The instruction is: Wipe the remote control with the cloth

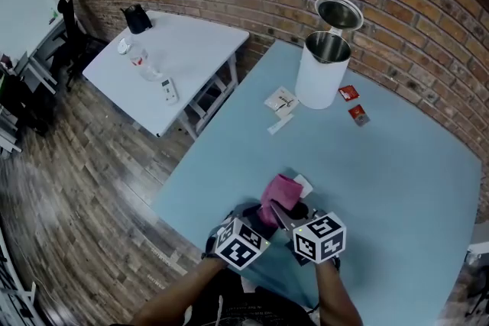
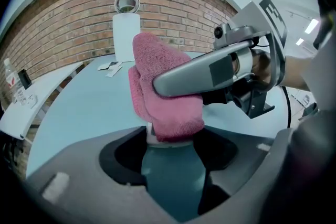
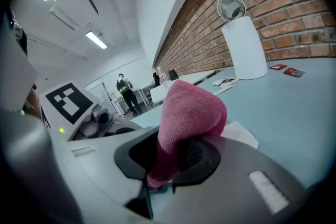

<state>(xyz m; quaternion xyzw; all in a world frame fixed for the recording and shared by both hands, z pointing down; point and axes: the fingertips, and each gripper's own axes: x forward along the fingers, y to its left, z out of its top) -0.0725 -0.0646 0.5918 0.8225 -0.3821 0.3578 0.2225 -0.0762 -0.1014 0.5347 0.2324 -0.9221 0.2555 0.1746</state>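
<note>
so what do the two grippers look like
Both are grey moulded shells with dark-lined fingers, each topped by a white cube of black square markers. The right gripper has a small round lens and a black cable behind it. The left gripper's fingers are closing, the remote's white end between their tips.

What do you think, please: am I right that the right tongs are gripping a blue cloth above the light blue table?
Not quite: the cloth is pink, not blue, as the right gripper view shows. The rest stands: the right tongs are gripping it above the light blue table.
</note>
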